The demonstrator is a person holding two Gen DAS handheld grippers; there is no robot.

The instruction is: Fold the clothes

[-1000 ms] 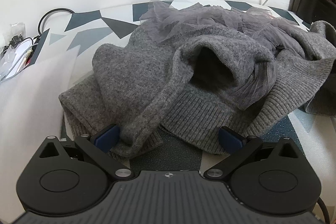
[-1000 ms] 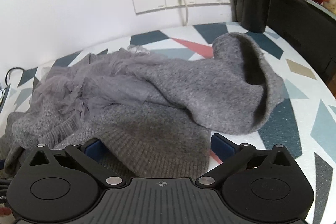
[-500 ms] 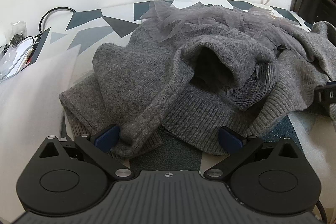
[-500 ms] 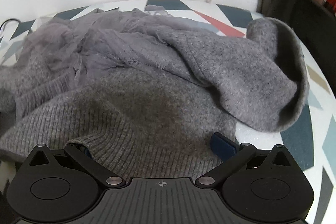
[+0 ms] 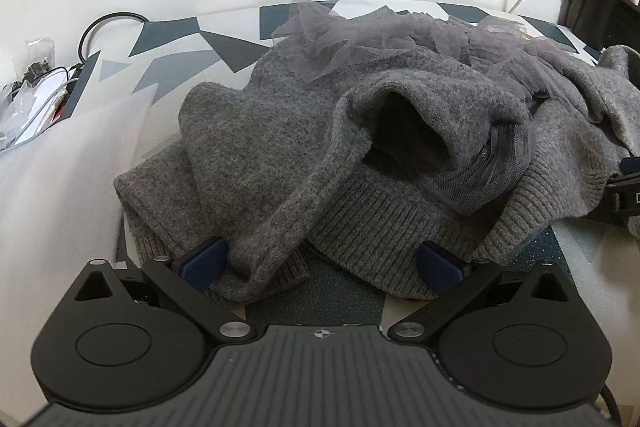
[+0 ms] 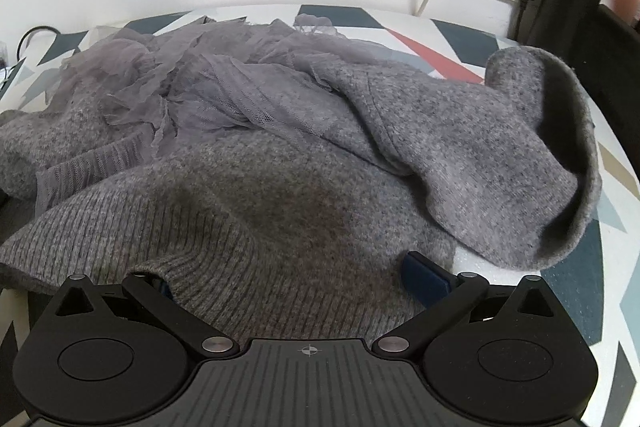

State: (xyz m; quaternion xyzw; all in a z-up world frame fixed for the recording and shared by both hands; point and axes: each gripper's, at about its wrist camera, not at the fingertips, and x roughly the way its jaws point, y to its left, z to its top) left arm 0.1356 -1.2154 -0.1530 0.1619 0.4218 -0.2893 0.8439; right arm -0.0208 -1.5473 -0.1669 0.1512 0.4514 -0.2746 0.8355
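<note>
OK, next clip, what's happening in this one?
A person with a handheld gripper in each hand is starting to fold a crumpled grey knit sweater with purple-grey tulle bunched on it, lying on a patterned table. The left gripper is open, its fingers straddling a sleeve cuff at the near edge. The right gripper is open too, with the ribbed hem between its fingers. Nothing is gripped or folded yet.
</note>
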